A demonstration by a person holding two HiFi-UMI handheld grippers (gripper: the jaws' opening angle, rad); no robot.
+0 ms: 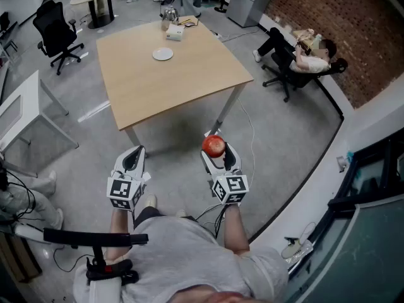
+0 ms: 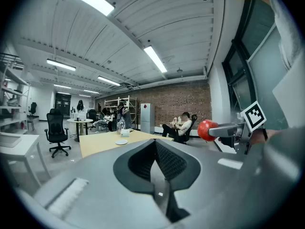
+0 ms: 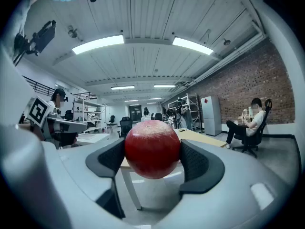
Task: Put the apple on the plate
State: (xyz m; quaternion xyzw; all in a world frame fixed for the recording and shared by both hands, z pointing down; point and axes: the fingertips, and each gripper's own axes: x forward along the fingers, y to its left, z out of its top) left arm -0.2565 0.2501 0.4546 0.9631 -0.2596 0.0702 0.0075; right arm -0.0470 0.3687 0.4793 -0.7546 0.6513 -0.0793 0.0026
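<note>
Office floor; wooden counter well ahead, white plate near its far end. Right gripper jaws clamp the red apple. Left gripper jaws closed, empty. Carry step, likely: next approach, reach over plate, lower, release.

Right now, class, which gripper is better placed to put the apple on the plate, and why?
Right. The right gripper clamps the apple; the left gripper is shut and empty. The plate sits far across the table, so stepping closer likely comes first.
</note>
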